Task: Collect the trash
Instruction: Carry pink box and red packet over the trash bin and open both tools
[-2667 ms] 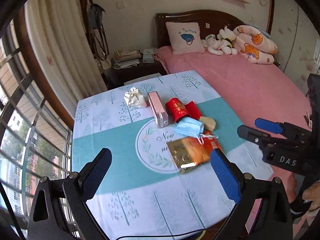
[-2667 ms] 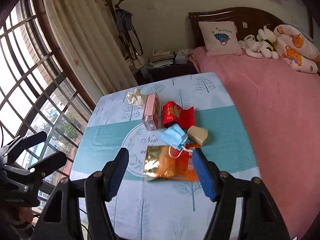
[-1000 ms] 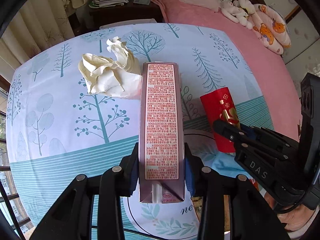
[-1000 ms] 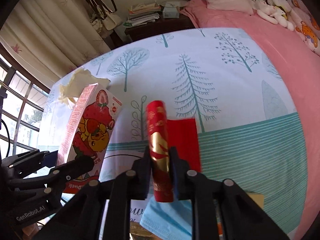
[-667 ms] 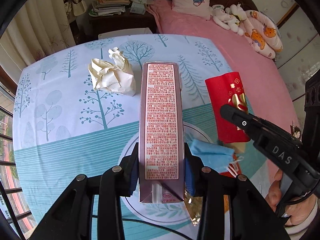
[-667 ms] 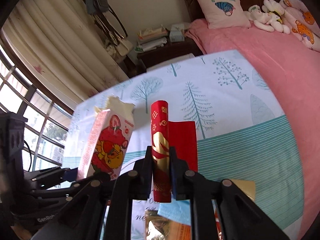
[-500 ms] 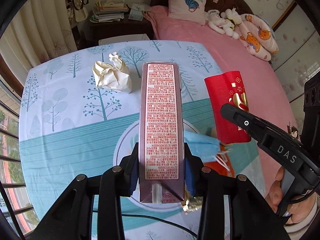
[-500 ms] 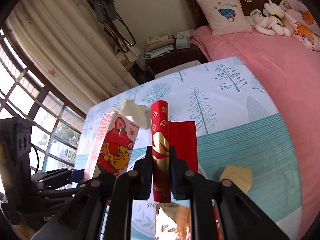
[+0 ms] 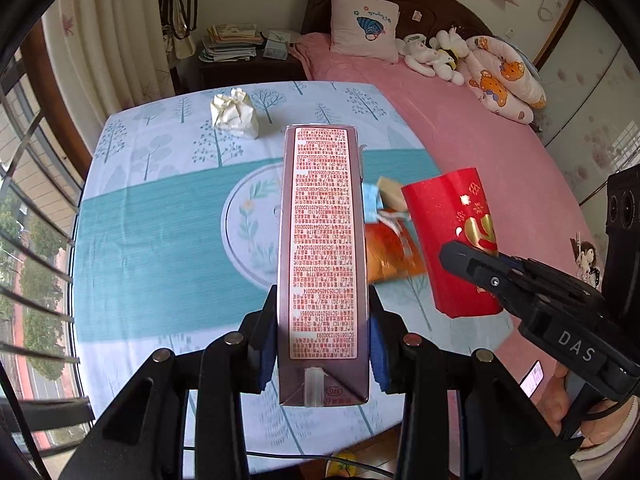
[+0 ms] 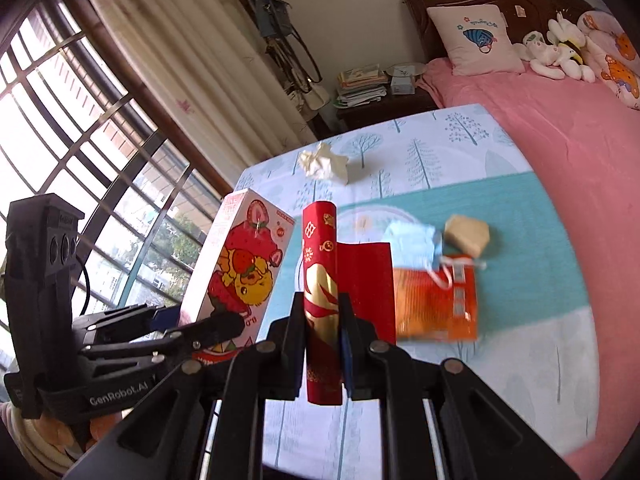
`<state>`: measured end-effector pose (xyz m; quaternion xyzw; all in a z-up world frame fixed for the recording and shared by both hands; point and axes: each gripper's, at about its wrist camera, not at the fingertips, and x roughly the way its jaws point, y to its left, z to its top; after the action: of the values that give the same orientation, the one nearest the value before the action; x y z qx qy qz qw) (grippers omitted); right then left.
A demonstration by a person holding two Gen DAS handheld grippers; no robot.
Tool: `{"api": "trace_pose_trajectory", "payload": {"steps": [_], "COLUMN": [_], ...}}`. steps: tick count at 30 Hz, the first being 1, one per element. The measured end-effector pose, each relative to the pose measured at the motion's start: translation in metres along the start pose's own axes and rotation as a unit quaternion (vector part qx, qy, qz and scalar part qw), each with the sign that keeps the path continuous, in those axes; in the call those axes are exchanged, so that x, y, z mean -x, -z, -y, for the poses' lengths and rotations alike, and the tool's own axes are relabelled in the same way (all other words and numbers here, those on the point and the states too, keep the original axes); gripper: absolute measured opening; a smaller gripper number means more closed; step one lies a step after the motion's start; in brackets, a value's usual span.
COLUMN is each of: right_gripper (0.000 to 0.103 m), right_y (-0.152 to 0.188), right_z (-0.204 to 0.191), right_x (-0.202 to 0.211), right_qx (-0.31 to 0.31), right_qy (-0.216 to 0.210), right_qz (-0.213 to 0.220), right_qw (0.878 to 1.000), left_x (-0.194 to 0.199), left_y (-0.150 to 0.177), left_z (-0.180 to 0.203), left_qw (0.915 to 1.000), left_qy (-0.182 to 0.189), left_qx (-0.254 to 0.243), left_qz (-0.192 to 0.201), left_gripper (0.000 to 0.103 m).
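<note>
Both views mounted on handheld grippers, raised over the table (image 9: 132, 240) near its front edge, angled steeply downward toward the bed (image 9: 460, 128). Shared: the crumpled paper (image 9: 235, 115) (image 10: 323, 165), the orange wrapper (image 10: 436, 300), each other's gripper.

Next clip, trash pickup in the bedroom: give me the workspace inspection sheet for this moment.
Surface: table under a tree-print cloth, beside a pink bed.
Job's things: milk carton and red packet lifted; crumpled paper, blue mask, orange wrapper and tan piece on the cloth.
Clutter: nothing seen beyond the trash.
Grippers: left gripper clamps the carton; right gripper clamps the packet.
Cables: black cable at the near table edge.
Surroundings: window, curtain, nightstand with books.
</note>
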<state>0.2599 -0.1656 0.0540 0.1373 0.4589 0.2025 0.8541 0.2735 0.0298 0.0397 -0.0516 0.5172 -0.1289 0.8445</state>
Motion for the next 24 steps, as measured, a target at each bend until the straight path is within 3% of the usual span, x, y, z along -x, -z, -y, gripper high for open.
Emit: {"api": "trace_pose_trajectory", "payload": {"steps": [13, 18, 24], "right_gripper": [0.014, 0.014, 0.014], "right_y": [0.138, 0.181, 0.228], "right_z": [0.011, 0.021, 0.028], "right_x": [0.068, 0.077, 0.073], "right_qx": [0.034, 0.009, -0.023], "right_qy": [-0.01, -0.007, 0.01], "right_qz": [-0.03, -0.049, -0.078], "right_qw": [0.999, 0.999, 0.997], "left_x": [0.049, 0.056, 0.05], "left_y": [0.159, 0.209, 0.245], "left_z": [0.063, 0.081, 0.09], "left_qw": [0.9989, 0.9979, 0.9967], "left_qy": [-0.043, -0.06, -0.061], "left_qx": [-0.002, -0.022, -0.035], "left_qz": [0.016, -0.005, -0.04], "left_gripper": [0.036, 0.036, 0.036]}}
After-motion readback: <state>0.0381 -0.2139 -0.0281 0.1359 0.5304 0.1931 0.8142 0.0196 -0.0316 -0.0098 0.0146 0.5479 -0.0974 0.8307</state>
